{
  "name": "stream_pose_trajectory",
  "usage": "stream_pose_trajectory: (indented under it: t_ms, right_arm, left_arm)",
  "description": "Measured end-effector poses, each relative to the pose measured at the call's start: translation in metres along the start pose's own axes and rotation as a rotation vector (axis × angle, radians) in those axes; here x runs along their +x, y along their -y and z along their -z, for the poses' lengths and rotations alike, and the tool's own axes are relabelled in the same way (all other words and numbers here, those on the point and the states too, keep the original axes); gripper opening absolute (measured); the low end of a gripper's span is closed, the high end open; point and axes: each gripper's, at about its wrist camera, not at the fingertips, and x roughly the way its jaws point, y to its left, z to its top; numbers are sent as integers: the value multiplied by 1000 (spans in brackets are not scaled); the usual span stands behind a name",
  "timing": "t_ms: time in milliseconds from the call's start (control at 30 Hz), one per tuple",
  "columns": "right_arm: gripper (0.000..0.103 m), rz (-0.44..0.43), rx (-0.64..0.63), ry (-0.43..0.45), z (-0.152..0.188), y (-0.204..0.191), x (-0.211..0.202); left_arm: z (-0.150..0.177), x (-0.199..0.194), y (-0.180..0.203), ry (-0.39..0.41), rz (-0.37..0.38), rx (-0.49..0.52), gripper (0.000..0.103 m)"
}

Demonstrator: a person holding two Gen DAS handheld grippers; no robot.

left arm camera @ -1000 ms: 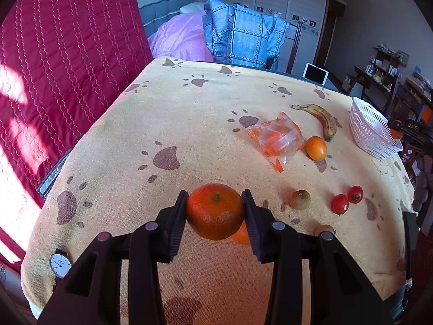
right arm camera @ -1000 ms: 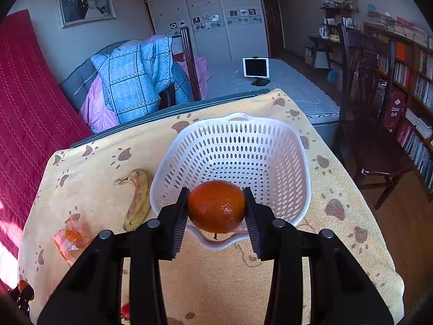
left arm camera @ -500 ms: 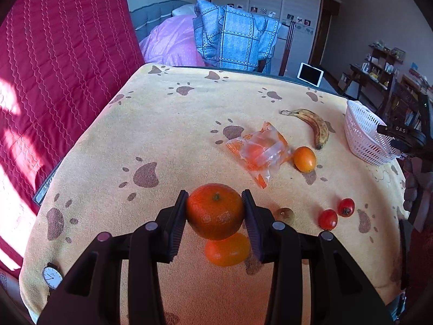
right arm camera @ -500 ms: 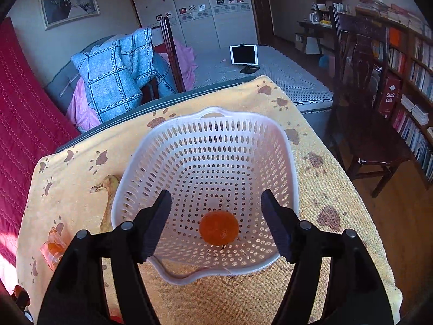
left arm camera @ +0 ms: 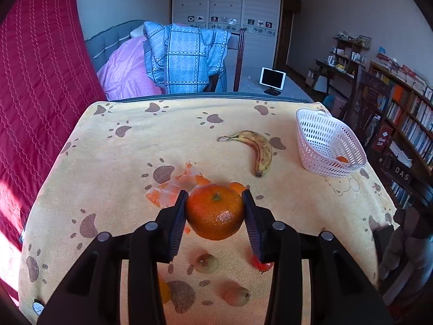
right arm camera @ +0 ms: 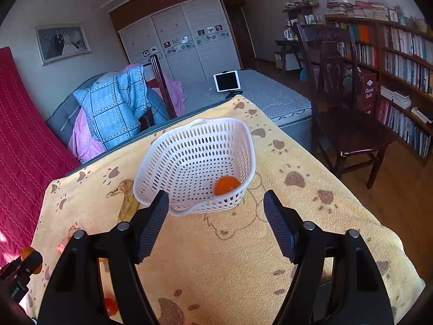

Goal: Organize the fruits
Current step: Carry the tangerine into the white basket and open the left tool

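My left gripper (left arm camera: 215, 214) is shut on a large orange mandarin (left arm camera: 215, 215), held above the yellow paw-print cloth. My right gripper (right arm camera: 216, 214) is open and empty, just in front of the white basket (right arm camera: 173, 149). One orange fruit (right arm camera: 226, 185) lies in the basket's near right corner. The basket also shows at the right in the left wrist view (left arm camera: 319, 132). A banana (left arm camera: 262, 149) lies left of it. Two small brownish fruits (left arm camera: 207, 263) (left arm camera: 237, 296), a red tomato (left arm camera: 261, 265) and another orange (left arm camera: 237, 187) lie on the cloth.
A crumpled clear bag with orange bits (left arm camera: 173, 189) lies behind the left gripper. A wristwatch (left arm camera: 38, 307) lies at the near left corner. A wooden chair (right arm camera: 349, 108) and bookshelves (right arm camera: 406, 67) stand to the right. A bed with a tablet (right arm camera: 227, 81) lies behind the table.
My right gripper opened and dropped its orange into the basket, then drew back. My left gripper, still holding the mandarin, moved right toward the banana and basket.
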Motion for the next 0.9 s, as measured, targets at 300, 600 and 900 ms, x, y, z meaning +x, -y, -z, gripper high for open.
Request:
stream_pose_trajectory:
  t_ms: [300,600,900]
  right_arm:
    - [74,99,80,-17,41,19,5]
    - [74,142,76,20,57,21,9]
    - [74,135,90,13,57,25,16]
  left_arm:
    - [-45,41,66,-17,149,71,41]
    - [-84,89,133,-46,224,130,41]
    - [-97,131,175,-96,260,182,41]
